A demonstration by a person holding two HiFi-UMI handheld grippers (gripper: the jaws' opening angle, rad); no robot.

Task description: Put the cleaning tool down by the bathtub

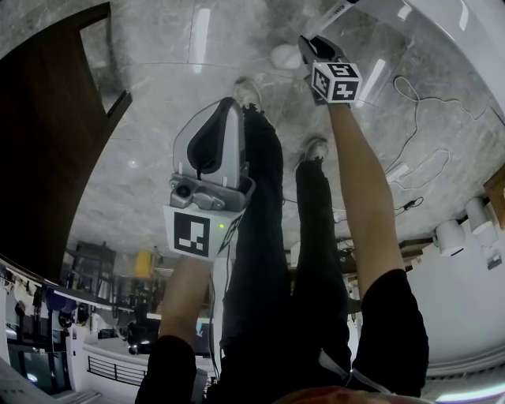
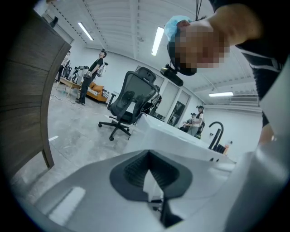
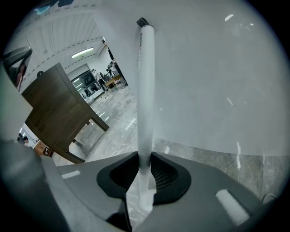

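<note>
My right gripper (image 1: 314, 46) (image 3: 145, 158) points steeply down and is shut on the cleaning tool's long white handle (image 3: 146, 90). The handle runs away from the jaws to a dark end cap, in front of the white bathtub wall (image 3: 217, 77). In the head view the handle (image 1: 335, 11) sticks out toward the bathtub (image 1: 465, 31) at the top right. The tool's head is hidden. My left gripper (image 1: 229, 106) (image 2: 149, 154) is held up near the camera, shut, with nothing between its pads. Beyond it lies the bathtub (image 2: 181, 138) with a black tap (image 2: 216, 131).
A dark wooden cabinet (image 1: 47, 142) (image 3: 59, 118) stands on the marble floor at the left. Cables (image 1: 418, 118) trail over the floor near the tub. The person's shoes (image 1: 246, 91) are below. A black office chair (image 2: 129, 97) and distant people show in the left gripper view.
</note>
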